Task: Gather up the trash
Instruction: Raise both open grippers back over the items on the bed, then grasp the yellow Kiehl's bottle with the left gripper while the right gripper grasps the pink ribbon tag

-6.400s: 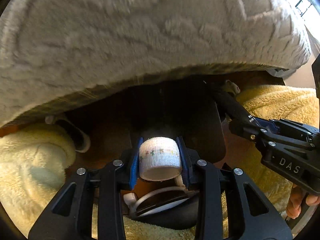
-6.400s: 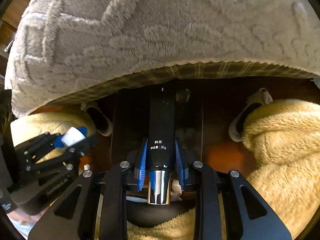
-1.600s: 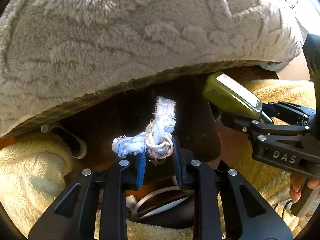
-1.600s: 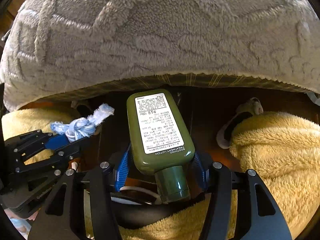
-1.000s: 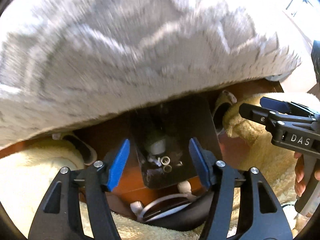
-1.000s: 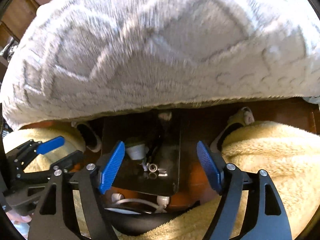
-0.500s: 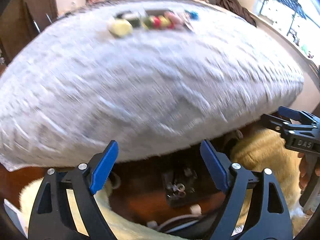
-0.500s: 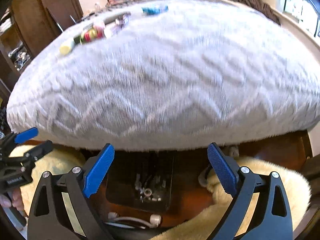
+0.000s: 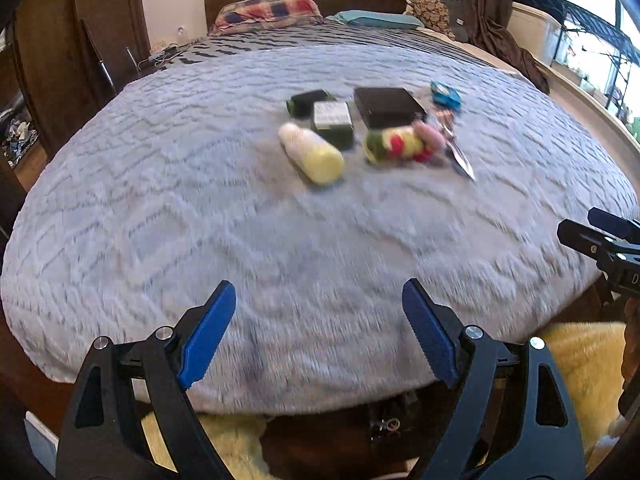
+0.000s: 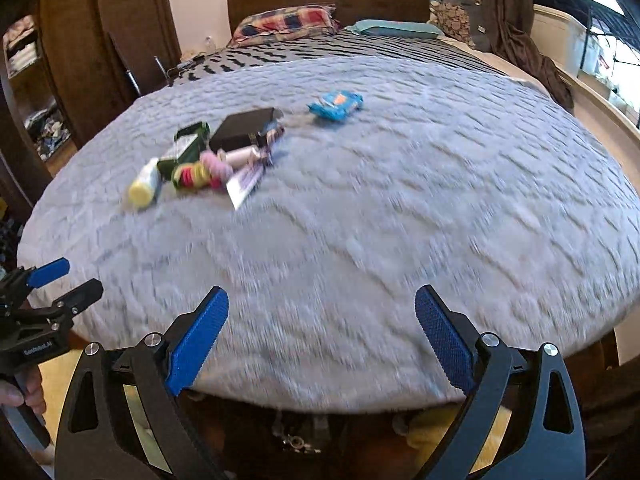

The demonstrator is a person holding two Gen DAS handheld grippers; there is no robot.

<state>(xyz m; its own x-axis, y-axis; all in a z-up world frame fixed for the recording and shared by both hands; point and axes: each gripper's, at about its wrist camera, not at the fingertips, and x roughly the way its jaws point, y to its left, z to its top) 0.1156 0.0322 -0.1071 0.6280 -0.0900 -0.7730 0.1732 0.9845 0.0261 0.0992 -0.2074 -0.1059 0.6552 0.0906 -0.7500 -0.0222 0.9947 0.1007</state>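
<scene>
Bedroom w/ grey fleece blanket (image 9: 160, 208) filling both views. Left gripper (image 9: 316, 340) & right gripper (image 10: 320, 336): jaws just widened, both spread apart w/ nothing between, prob. freed up for next grab. Well ahead of them, trash clustered mid-bed: yellow bottle (image 9: 314, 154), green bottle (image 9: 332, 120), black box (image 10: 244, 124); blue packet (image 10: 336, 104) farthest.

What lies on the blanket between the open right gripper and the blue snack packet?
Only bare grey blanket. In the right wrist view nothing lies between the right gripper and the blue snack packet.
</scene>
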